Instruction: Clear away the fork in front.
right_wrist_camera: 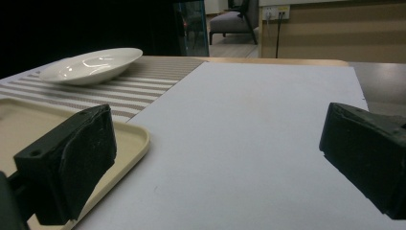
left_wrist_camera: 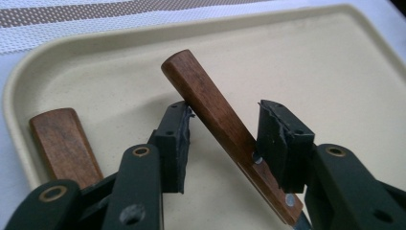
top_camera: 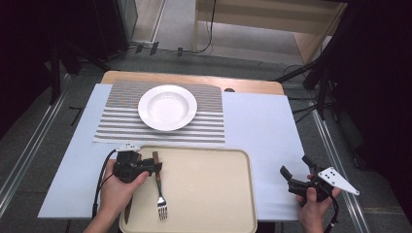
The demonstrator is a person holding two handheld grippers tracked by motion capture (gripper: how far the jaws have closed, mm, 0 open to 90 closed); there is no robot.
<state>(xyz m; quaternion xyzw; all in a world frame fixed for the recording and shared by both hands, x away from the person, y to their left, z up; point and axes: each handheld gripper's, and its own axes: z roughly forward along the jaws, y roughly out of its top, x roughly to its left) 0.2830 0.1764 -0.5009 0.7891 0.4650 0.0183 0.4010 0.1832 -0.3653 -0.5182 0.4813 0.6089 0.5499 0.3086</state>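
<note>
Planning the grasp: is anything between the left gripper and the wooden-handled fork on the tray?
Nothing visible. The left gripper is open with the wooden-handled fork already between its pads; the second wooden-handled utensil lies off to one side.

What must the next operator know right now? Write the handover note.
Left gripper: open, jaws astride the fork's wooden handle, no grip.
Right gripper: open, empty, over the bare table right of the tray.
Things: the fork and a second wooden-handled utensil lie at the tray's left end; the empty plate sits on the striped placemat.
Done: no cutlery on the placemat.
Left: probably grip the fork and set the cutlery by the plate.
</note>
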